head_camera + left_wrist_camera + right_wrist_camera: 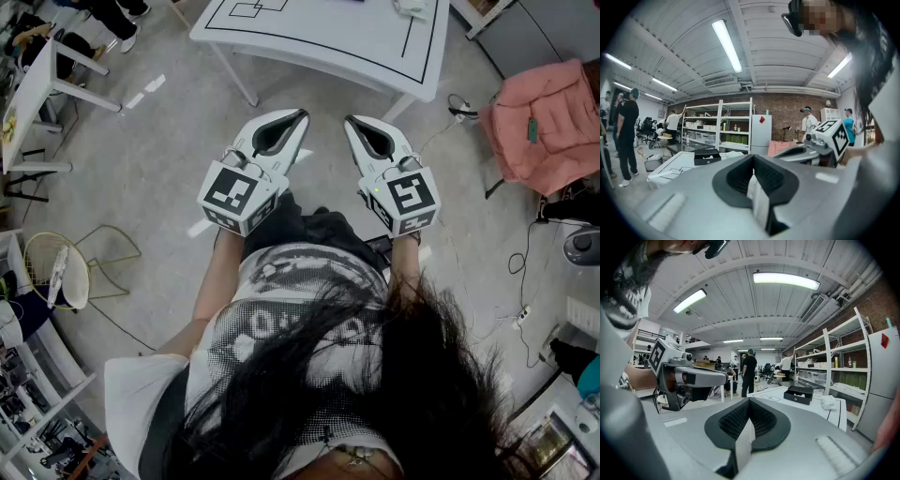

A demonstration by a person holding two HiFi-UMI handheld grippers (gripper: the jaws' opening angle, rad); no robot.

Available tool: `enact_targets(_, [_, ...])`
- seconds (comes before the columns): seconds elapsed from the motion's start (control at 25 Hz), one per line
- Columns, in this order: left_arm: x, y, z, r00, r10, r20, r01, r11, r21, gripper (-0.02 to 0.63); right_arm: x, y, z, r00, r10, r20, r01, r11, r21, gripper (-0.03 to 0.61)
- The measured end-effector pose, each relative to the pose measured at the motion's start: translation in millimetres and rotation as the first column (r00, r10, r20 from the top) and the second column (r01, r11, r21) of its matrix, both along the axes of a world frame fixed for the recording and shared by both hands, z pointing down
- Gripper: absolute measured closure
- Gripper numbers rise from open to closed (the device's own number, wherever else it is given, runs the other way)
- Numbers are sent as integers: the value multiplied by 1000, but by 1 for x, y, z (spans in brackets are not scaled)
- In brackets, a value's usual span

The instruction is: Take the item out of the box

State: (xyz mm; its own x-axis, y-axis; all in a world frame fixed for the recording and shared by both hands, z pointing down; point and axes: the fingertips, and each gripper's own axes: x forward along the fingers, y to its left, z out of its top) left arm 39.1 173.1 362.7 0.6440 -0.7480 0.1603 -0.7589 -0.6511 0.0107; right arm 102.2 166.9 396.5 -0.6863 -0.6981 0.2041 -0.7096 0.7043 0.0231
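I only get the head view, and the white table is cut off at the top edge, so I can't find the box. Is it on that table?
Observer: Yes. The right gripper view shows a black box on the white table, and it is open on top.
Operator: I see a white lump at the top edge. Is the box near it?
Observer: The box sits beside that crumpled white thing, not touching it.
Operator: And the jaws? I only see the grippers' backs.
Observer: In their own views, the left gripper and the right gripper are both shut, with nothing between the jaws.
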Motion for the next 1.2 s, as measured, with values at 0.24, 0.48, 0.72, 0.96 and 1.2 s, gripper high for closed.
enact_targets(0.24, [6,4,4,1000,22,-1,-22,1000,14,614,4,2,4,1000,-3,2,3,1000,-7,572])
enact_targets(0.48, [5,3,9,1000,8,4,-8,1000,5,614,5,0,7,1000,-7,15,8,1000,-10,572])
enact_targets(0.72, [2,0,9,1000,-1,12,1,1000,4,614,4,-4,10,1000,-11,22,11,1000,-14,572])
enact_targets(0.96, [-4,-13,9,1000,-6,18,6,1000,-3,614,-1,-21,10,999,-8,32,8,1000,-18,573])
enact_targets(1.2, [-14,-48,9,1000,4,19,-3,1000,-13,614,-9,-55,10,1000,5,30,-5,1000,-30,572])
